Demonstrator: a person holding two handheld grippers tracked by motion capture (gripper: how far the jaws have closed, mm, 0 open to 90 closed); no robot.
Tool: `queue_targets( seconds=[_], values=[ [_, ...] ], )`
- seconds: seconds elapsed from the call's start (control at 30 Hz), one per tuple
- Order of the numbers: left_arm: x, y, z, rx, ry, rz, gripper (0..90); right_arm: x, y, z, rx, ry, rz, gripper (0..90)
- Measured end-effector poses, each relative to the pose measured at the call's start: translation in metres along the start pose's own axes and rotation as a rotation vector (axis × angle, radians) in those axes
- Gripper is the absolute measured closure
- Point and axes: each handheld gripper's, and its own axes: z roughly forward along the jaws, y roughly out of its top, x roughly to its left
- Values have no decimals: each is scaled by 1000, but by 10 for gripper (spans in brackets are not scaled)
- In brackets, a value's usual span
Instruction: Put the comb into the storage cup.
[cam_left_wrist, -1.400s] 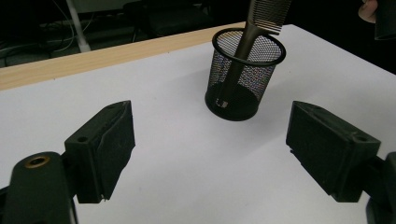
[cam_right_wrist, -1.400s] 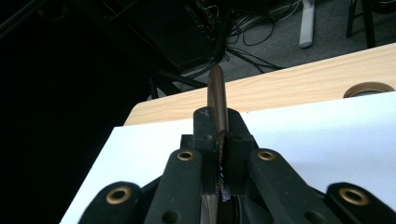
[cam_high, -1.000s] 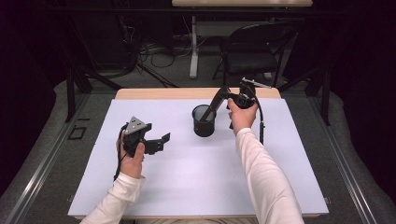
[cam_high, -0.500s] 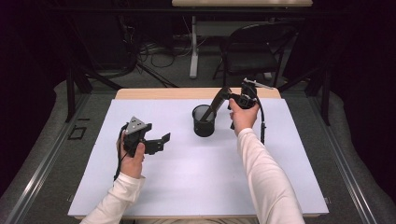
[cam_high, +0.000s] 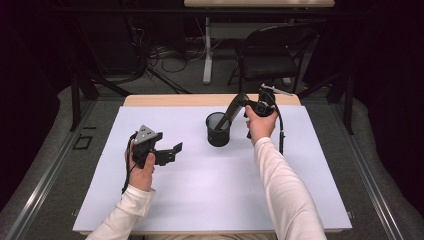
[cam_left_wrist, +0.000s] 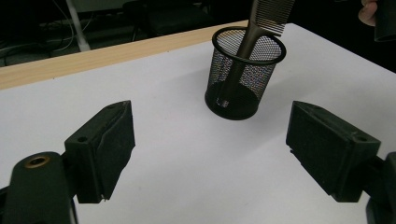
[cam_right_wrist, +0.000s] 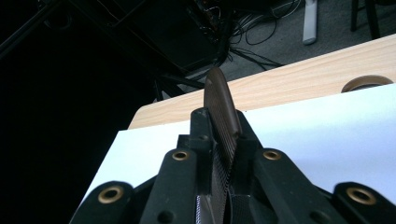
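Right hand-held gripper (cam_high: 239, 102) clamps the comb (cam_high: 231, 111) slanting into the mesh cup (cam_high: 218, 131), forearm stretched forward

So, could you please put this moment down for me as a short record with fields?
Surface: white sheet over a wooden table
Container: black wire-mesh cup, upright, near the far edge
Held item: dark plastic comb, leaning in the cup, handle end down
Right gripper: jaws shut on the comb's toothed end, above the cup
Left gripper: jaws open, nothing between them, pointing at the cup from a distance
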Motion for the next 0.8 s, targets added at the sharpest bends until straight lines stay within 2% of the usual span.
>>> queue_targets(
  seconds=[0.57, 0.8],
  values=[
    [0, 0, 0, 0, -1, -1, 157, -2, 2, -2, -2, -20, -13, 731],
    [0, 0, 1, 1, -1, -1, 157, -2, 2, -3, -11, -18, -15, 638]
  ],
)
